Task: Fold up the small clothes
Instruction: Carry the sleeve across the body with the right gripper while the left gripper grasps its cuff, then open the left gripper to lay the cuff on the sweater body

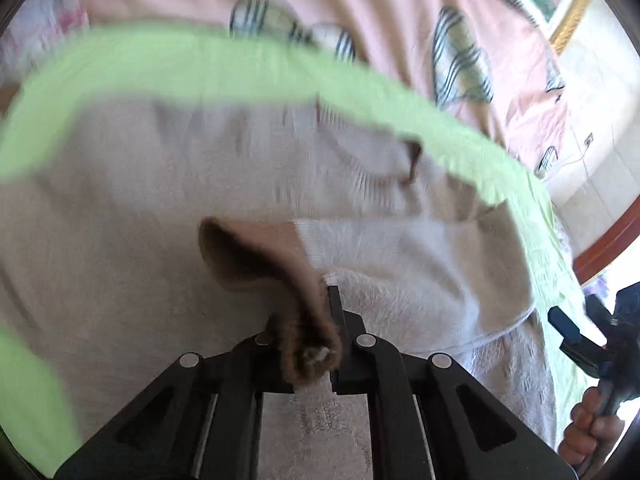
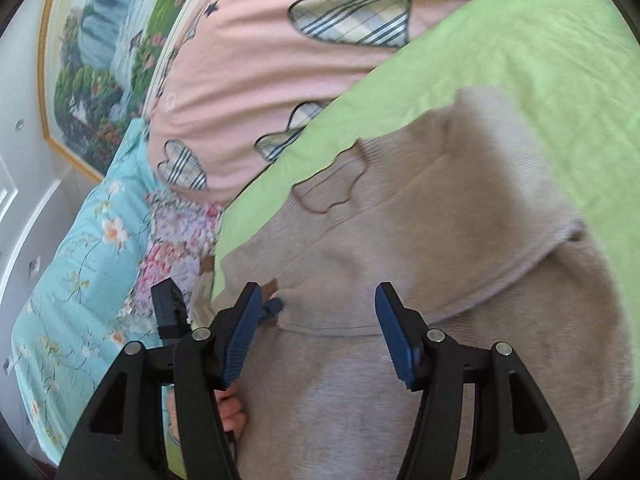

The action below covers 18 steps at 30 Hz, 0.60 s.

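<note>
1. Knitwear: a small beige sweater (image 2: pixel 420 240) lies spread on a green sheet (image 2: pixel 520 60) over the bed, its ribbed hem and a folded-over layer showing in the right wrist view.
2. Handling, as a judgement: it looks light, soft and limp, so it will sag and drape from any pinch point and will not hold a crease without being laid flat. The fuzzy pile should give the pads good friction; slipping seems unlikely, stretching of the knit more so.
3. Left gripper (image 1: pixel 320 344) has its jaws clenched on a brown-trimmed bit of the sweater, seemingly a cuff (image 1: pixel 308 344), with the brown fabric bunched between the fingers and a brown-lined opening trailing ahead of it.
4. Right gripper (image 2: pixel 316 320) stands released, its blue pads (image 2: pixel 240 336) apart over the sweater's edge with nothing pinched.
5. Best holds, I judge: cuffs, hem corners and shoulder seams, where the ribbing is thicker and firmer.
6. Textures around: a smooth pink quilt (image 2: pixel 260 80) with plaid heart patches, a floral blue pillow (image 2: pixel 80 260), and a framed landscape picture (image 2: pixel 100 60) behind.
</note>
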Available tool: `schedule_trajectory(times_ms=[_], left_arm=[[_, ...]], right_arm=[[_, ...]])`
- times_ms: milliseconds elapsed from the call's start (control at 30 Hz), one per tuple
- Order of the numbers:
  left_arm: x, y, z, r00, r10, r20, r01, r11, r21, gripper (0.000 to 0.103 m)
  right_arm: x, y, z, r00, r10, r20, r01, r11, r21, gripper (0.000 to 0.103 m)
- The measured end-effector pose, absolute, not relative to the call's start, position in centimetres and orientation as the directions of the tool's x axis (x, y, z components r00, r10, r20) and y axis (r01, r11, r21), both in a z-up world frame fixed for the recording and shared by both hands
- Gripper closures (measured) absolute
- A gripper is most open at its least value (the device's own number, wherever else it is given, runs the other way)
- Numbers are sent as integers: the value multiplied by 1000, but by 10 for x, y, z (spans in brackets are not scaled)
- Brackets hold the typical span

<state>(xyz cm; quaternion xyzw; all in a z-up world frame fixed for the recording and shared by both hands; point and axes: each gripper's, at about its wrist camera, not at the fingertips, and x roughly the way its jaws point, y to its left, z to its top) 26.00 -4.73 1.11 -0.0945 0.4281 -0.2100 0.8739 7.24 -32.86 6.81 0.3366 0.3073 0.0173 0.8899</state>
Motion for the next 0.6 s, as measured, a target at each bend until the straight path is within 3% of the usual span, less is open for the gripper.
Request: schedule_trajectory(times_ms=[100,233,400,500,533,567,600], left_arm=[[249,-20,32,659,-386,-645,237,921,-310,95],[263,-6,4,572,-396,-719,209,917,-339,94],[259,-9,-10,547,-401,-735,206,915,-346,92],[259,-10,-14,537,-395,-745,205,918,-339,92],[256,-10,-15,536,-394,-747,211,919,-333,92],[255,-11,-13,536,-399,-744,222,917,-332,92],[254,-15,-10,535,-414,-736,243,910,-335,92]], right_arm=[[62,-348,75,816,150,-558,231,800,553,43],[69,-374,77,795,27,-606,317,833,453,41],[118,-406,59,685,-94,-723,421,860,288,38],[142,-417,40,612,-77,-787,429,869,248,39],[149,-416,37,602,-68,-796,403,886,229,46],[152,-414,38,601,-71,-796,374,905,201,64],[154,-414,40,597,-65,-799,357,914,192,93]])
